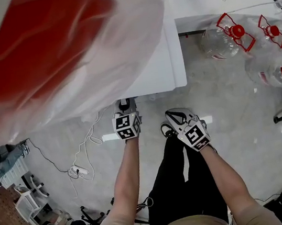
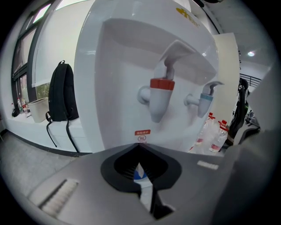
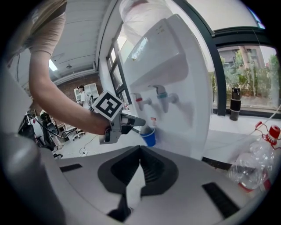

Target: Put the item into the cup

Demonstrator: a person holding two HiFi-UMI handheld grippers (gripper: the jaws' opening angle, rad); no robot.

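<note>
Right gripper view: grips blue cup [image 3: 148, 137] by the rim w/ left gripper [image 3: 141, 125], jaws pinched on it, cup just under the red tap [image 2: 161, 84] at 12 o'clock. Holds right gripper [image 3: 140, 148] pressed together, nothing in it, back at 6. Looks like the fill step; no separate item seen, so prob. water from the dispenser [image 3: 175, 66]. Next calls for centring cup under spout, then working the tap w/o tipping cup.
</note>
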